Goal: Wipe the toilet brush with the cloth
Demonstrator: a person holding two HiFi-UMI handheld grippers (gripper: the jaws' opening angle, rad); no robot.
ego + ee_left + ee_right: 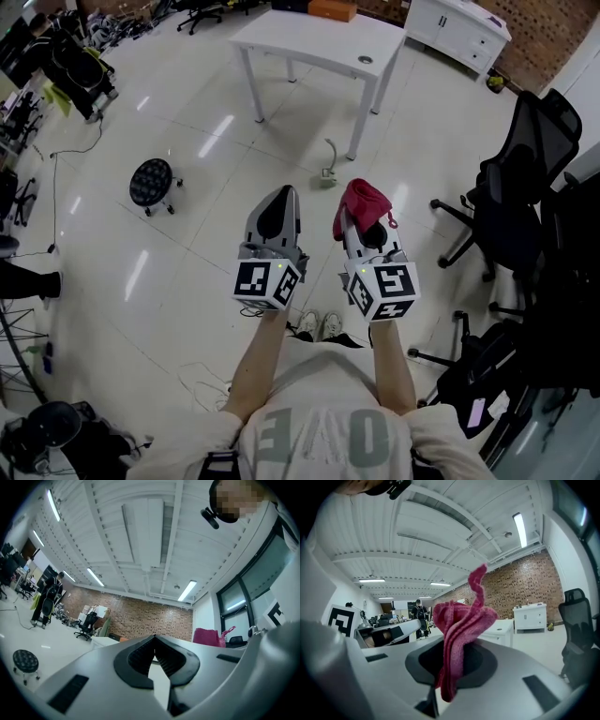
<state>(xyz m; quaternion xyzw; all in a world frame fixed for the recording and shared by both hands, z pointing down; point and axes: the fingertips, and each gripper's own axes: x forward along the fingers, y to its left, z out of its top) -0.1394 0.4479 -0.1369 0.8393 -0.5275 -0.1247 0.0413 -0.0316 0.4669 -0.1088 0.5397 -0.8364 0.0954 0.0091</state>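
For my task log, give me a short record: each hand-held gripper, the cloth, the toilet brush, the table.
left hand-held gripper: shut, nothing between its jaws
right hand-held gripper: shut on the cloth
cloth: pink-red, bunched above the jaws
toilet brush: on the floor near the white table's leg, untouched, apart from both grippers
white table: ahead, beyond the brush
wiping: not yet begun

Head view: a grey thing (328,161) on the floor (187,234), just above centre, is too small to name (a curved stem on a base, no more). Black chairs (525,178) run off the right edge. In the right gripper view the cloth (461,620) is lost from sight at lower centre between the jaws of the right claw (449,667). In the left gripper view, centre right, the left claw (154,657) hides its lower part.
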